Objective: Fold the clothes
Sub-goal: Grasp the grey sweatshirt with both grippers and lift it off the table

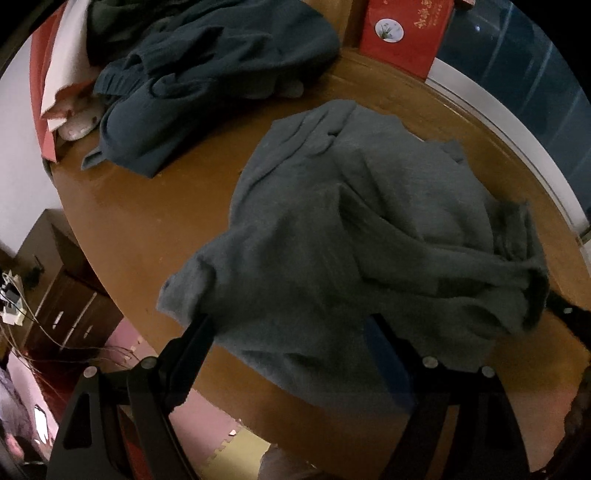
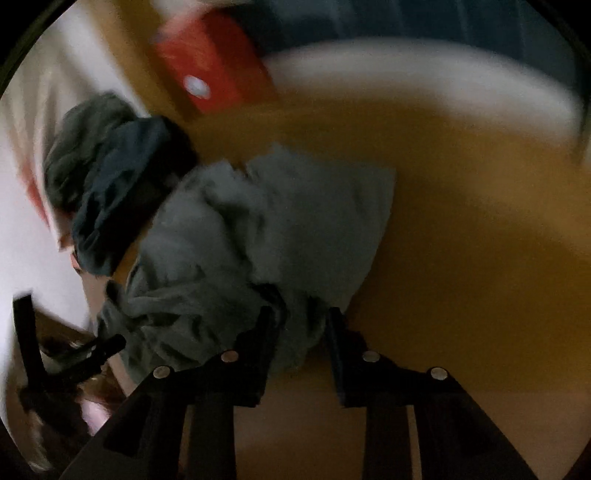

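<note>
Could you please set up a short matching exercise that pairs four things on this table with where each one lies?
Things:
1. grey garment
2. dark blue garment
3. red box
4. table

Places:
A. standing at the far edge of the table
B. bunched at the near edge, by both grippers
C. under everything else
D. heaped at the far left of the table

Pairs: 1-B, 2-D, 3-A, 4-C

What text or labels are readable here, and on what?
Red box, left wrist view: gold characters at its top right, too small and cropped to read; a round white flower emblem, no words.
Red box, right wrist view: motion-blurred, unreadable.
Nothing else carries text.
</note>
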Action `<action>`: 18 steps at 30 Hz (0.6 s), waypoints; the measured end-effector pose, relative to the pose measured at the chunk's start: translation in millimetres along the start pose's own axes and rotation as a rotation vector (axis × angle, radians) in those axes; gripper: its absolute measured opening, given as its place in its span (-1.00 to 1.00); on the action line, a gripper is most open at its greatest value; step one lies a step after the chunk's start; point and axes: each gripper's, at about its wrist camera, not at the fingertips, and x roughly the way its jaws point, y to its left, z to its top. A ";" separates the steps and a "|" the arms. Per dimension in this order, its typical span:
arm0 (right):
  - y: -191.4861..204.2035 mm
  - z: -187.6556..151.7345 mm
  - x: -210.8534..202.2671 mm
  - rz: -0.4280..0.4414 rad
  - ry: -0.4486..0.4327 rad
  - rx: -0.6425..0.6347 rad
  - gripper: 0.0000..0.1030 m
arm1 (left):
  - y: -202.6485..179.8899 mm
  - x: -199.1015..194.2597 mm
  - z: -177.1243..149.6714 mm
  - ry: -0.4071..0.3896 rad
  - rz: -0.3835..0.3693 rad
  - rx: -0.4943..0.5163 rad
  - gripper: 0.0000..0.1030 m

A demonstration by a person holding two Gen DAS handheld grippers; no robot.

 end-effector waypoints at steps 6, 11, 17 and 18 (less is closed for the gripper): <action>4.7 -20.3 -11.3 -0.051 0.019 -0.075 0.22 | -16.4 -7.3 -5.2 -0.050 -0.036 0.125 0.61; 3.9 -29.4 3.9 -0.090 0.089 -0.132 0.22 | -30.4 0.6 7.7 -0.105 -0.049 0.296 0.61; 0.8 -36.2 33.2 -0.134 0.196 -0.193 0.22 | -26.7 29.0 17.8 -0.047 -0.043 0.285 0.61; 0.9 -36.2 36.4 -0.141 0.204 -0.189 0.22 | -25.8 31.2 17.8 -0.047 -0.048 0.284 0.61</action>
